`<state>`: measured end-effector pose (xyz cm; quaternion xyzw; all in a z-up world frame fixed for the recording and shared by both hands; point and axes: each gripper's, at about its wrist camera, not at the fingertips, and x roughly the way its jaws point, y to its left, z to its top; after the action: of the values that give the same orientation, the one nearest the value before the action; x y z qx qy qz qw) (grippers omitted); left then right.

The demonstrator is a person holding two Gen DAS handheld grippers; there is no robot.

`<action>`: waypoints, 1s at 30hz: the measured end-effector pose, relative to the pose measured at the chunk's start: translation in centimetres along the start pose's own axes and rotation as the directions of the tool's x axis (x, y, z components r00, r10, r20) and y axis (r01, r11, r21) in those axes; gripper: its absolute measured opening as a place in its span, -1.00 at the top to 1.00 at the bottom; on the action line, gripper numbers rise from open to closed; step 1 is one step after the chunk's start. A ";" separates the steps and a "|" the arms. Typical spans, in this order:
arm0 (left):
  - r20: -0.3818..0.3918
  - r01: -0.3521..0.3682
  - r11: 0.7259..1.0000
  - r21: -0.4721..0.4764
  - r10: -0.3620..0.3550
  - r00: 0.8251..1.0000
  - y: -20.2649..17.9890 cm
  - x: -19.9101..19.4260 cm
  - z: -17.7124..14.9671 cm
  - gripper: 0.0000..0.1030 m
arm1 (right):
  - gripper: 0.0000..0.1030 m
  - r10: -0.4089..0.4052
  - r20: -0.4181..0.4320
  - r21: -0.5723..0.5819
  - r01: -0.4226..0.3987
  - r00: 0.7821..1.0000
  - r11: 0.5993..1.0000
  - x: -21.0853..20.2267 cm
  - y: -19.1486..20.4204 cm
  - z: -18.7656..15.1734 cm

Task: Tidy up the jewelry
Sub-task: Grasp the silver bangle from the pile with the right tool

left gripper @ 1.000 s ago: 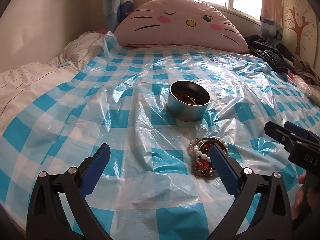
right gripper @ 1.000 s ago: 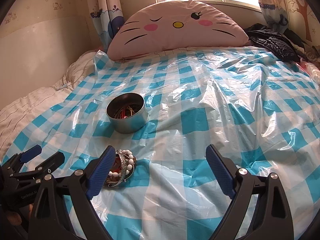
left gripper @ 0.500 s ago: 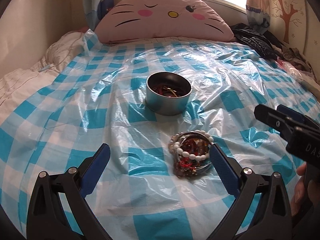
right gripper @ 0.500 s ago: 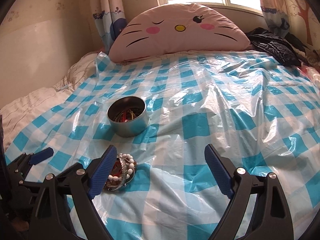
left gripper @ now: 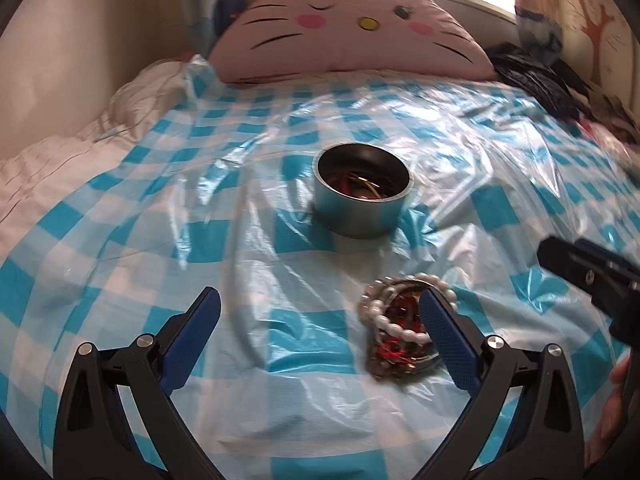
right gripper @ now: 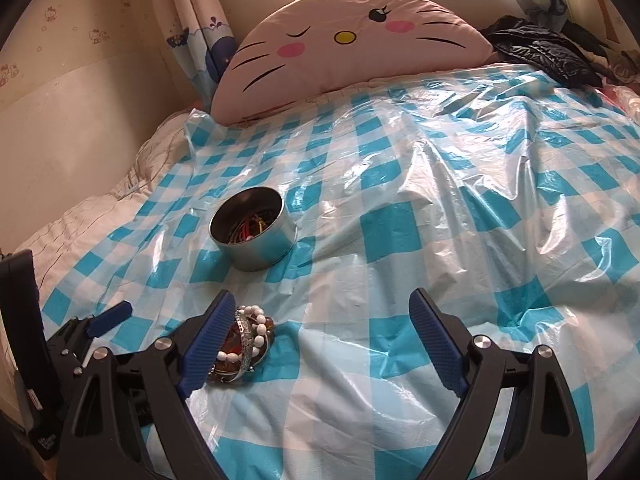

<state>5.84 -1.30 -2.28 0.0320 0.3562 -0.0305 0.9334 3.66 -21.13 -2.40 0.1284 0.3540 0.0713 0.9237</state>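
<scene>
- Left gripper (left gripper: 320,322): jaws wide apart, nothing between the pads.
- Bracelet pile (left gripper: 400,332) lies on the checked plastic sheet (left gripper: 280,240), just inside its right finger, short of the round tin (left gripper: 362,206).
- Right gripper (right gripper: 322,328): jaws wide apart, empty; pile beside its left finger.

The round tin (right gripper: 253,234) serves as the reference. It stands upright and alone on the checked plastic sheet (right gripper: 400,240) over the bed, with open sheet on all sides. Near its front side lies the bracelet heap (right gripper: 244,340), the only low obstacle in the approach lane. Right of the tin the sheet runs clear and wide. Behind it the cat-face cushion (right gripper: 352,40) closes the far edge, with dark clothing (right gripper: 544,56) at the far right corner. Left of the tin the wall (right gripper: 80,120) bounds the bed.
</scene>
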 end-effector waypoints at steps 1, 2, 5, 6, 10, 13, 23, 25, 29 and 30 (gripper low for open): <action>0.023 -0.019 0.997 -0.072 0.021 1.000 1.7 -0.5 0.2 -0.85 | -0.61 0.013 -0.020 -0.046 -0.014 1.000 0.999 0.5 1.0 -0.1; 0.039 -0.037 0.989 -0.140 0.043 0.998 3.2 -0.8 0.3 -0.85 | -0.48 0.023 -0.038 -0.095 -0.026 0.999 0.995 1.1 2.0 -0.3; 0.034 -0.065 0.958 -0.278 0.077 0.996 6.7 -0.7 0.4 -0.85 | -0.01 0.037 -0.088 -0.229 -0.057 0.995 0.972 2.9 4.9 -0.8; 0.034 -0.072 0.951 -0.301 0.086 0.996 7.3 -0.7 0.3 -0.85 | 0.17 0.033 -0.108 -0.257 -0.060 0.994 0.965 3.6 5.5 -1.0; 0.041 -0.073 0.943 -0.324 0.092 0.995 8.2 -0.7 0.3 -0.85 | 0.46 0.026 -0.168 -0.293 -0.075 0.985 0.953 6.0 6.3 -1.3; 0.039 -0.064 0.949 -0.310 0.081 0.996 7.9 -0.4 0.3 -0.85 | 0.63 0.022 -0.211 -0.289 -0.084 0.977 0.954 7.3 6.2 -1.5; 0.033 -0.041 0.940 -0.337 0.056 0.998 8.4 -0.1 0.2 -0.85 | 0.83 0.127 -0.202 -0.160 -0.161 0.971 0.974 6.2 4.5 -0.9; 0.031 -0.039 0.938 -0.343 0.052 0.998 8.5 0.0 0.1 -0.85 | 0.84 0.196 -0.172 -0.095 -0.215 0.965 0.972 5.0 3.7 -0.6; 0.026 -0.030 0.944 -0.330 0.041 0.999 8.3 0.2 0.1 -0.85 | 0.84 0.245 -0.084 -0.016 -0.247 0.966 0.969 2.6 2.2 0.0; 0.023 -0.024 0.947 -0.319 0.033 0.999 8.0 0.3 0.1 -0.85 | 0.84 0.239 -0.068 0.001 -0.239 0.969 0.971 2.2 1.8 0.2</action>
<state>6.73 6.68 -2.10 -0.1144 0.3426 0.0405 0.9316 5.33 -18.97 -3.18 0.1642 0.3665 0.1876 0.8964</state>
